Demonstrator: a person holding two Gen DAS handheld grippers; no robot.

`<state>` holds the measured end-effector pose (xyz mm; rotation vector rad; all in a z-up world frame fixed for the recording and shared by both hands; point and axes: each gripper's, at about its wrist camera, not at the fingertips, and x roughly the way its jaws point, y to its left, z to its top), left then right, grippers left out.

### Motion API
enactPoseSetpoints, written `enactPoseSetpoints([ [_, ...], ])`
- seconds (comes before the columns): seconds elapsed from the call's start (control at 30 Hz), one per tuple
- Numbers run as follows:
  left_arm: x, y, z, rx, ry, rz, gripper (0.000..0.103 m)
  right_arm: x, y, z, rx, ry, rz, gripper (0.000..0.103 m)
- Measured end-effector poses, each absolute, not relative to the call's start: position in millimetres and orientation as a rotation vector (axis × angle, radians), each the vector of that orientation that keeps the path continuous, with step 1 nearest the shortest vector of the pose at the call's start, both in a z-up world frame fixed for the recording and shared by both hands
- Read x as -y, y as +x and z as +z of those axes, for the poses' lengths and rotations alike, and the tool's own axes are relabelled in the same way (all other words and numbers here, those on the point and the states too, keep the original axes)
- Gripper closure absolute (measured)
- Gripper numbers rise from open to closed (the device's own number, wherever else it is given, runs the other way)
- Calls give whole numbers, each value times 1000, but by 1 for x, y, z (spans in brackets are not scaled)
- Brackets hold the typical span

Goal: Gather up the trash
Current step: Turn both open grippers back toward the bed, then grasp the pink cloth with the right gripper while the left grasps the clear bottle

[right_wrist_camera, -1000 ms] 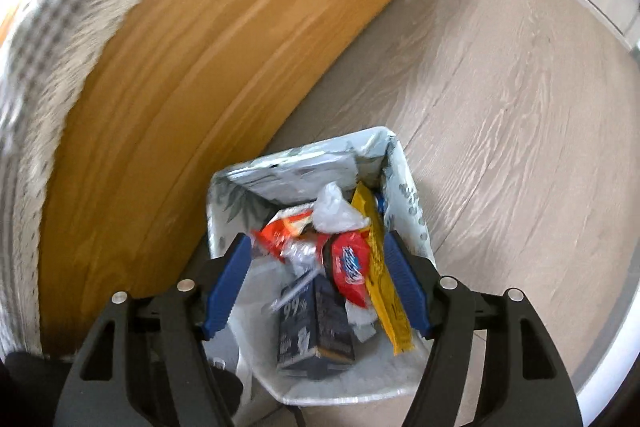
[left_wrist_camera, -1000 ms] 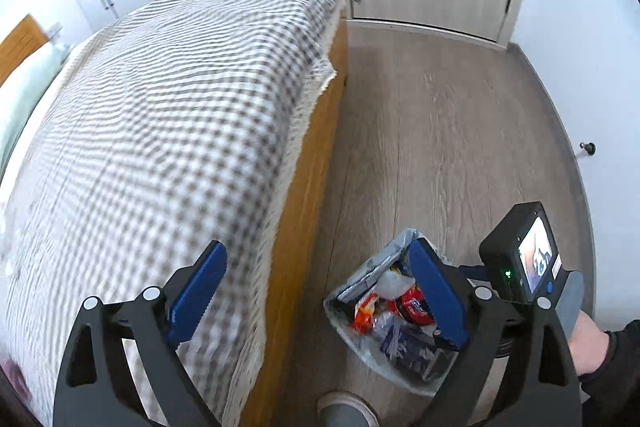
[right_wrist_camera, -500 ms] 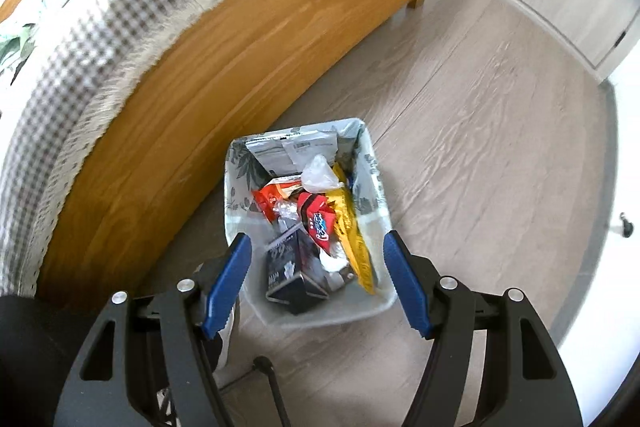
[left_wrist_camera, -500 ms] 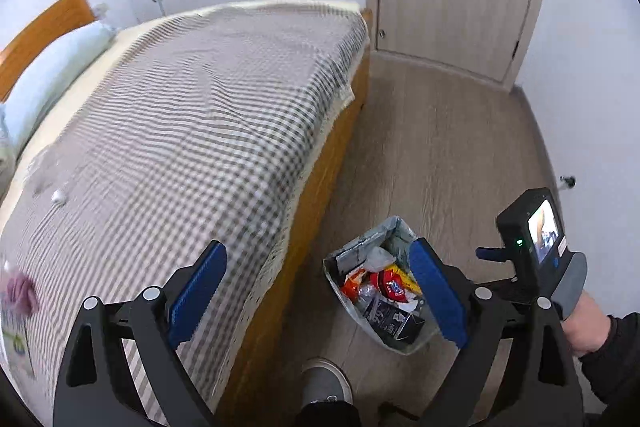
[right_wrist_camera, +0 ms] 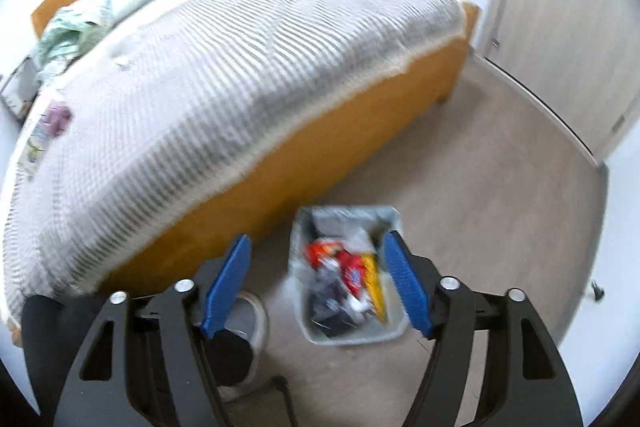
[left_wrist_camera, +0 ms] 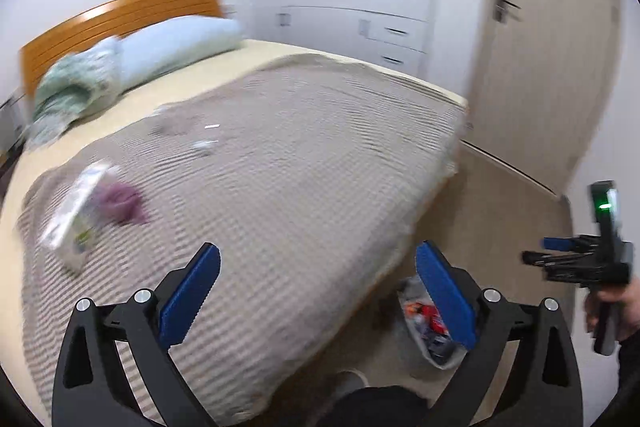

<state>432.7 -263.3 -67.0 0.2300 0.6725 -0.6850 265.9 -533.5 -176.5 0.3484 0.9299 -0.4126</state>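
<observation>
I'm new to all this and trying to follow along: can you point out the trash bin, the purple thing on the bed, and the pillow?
trash bin (right_wrist_camera: 308,323): right wrist view, its left wall.
purple thing (left_wrist_camera: 120,201): left wrist view, its middle.
pillow (left_wrist_camera: 180,47): left wrist view, its middle.

My left gripper (left_wrist_camera: 316,291) and my right gripper (right_wrist_camera: 318,283) both have blue pads on black frames. The bedspread (left_wrist_camera: 280,163) is a grey-and-white check; the sheet (left_wrist_camera: 176,87) under it is pale yellow. The headboard (left_wrist_camera: 120,15) and bed frame (right_wrist_camera: 320,147) are orange wood. The pillow (left_wrist_camera: 180,45) is light blue. The trash bin (right_wrist_camera: 352,335) is pale grey, holding red, orange, yellow and black wrappers (right_wrist_camera: 348,267). A purple scrap (left_wrist_camera: 120,201) lies on the bedspread.
</observation>
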Motion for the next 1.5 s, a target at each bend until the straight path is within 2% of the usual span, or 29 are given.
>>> enactPoseSetpoints([
  [0.33,111,551,-103,-791,-5,-322,8,453,405,-146,-876,162,-162,32],
  [0.6,27,593,-113,-798,-66,-168,8,324,547,-167,-869,48,204,33],
  [0.7,6,599,-116,-810,-76,-138,8,266,614,-186,-895,10,299,45],
  [0.8,-4,602,-116,-822,-57,-114,8,222,672,-204,-912,-19,333,51],
  [0.9,-9,607,-111,-817,-22,-87,8,202,716,-221,-920,-14,275,51],
  [0.93,-9,609,-110,-813,-18,-82,8,200,725,-226,-924,-2,279,56],
  [0.97,-10,610,-109,-809,-18,-76,8,199,730,-230,-932,14,295,64],
  [1.0,-9,613,-108,-809,-20,-69,8,198,734,-236,-947,32,312,89],
  [1.03,-7,615,-108,-811,-24,-63,8,199,735,-237,-948,35,310,96],
  [1.1,1,621,-105,-813,-31,-70,8,208,726,-229,-922,46,332,99],
  [1.33,90,655,-91,-764,60,-228,8,354,686,-183,-776,54,84,99],
  [1.5,186,695,-92,-712,191,-410,8,497,667,-203,-796,126,-179,99],
])
